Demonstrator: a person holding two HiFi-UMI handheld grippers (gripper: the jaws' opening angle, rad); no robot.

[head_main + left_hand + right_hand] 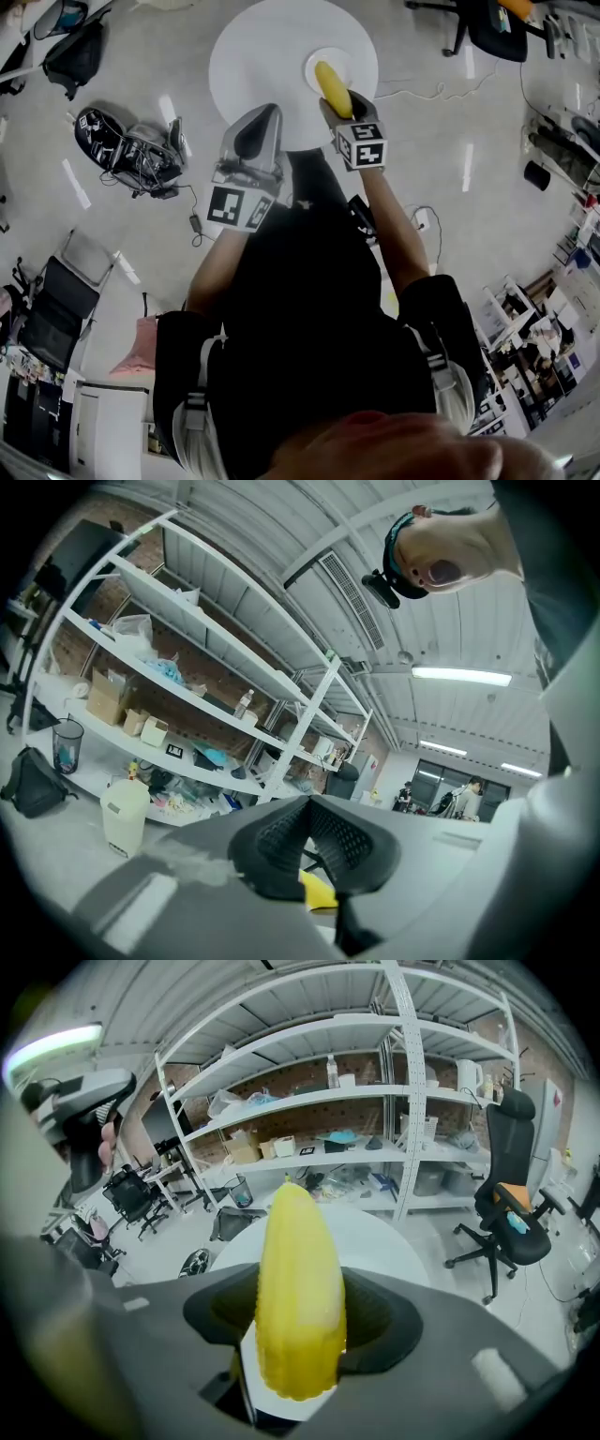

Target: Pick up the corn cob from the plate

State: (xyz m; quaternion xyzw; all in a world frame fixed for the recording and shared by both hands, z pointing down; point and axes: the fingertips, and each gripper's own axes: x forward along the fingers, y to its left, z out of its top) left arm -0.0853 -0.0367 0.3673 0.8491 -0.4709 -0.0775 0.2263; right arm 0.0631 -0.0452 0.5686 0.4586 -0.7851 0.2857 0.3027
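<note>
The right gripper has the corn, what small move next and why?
Probably lift a little higher: the right gripper is shut on the corn, but it shows right over the plate, so clearance is unsure.

Corn cob (333, 89) — bumpy, faintly glossy; table (272, 56) smooth matt white; floor (450, 187) polished.

My worktop (258, 70) is round and white and stands on a glossy grey floor (450, 141). A small round white plate (313, 64) lies directly on it, right of the middle and in from the right edge.
</note>
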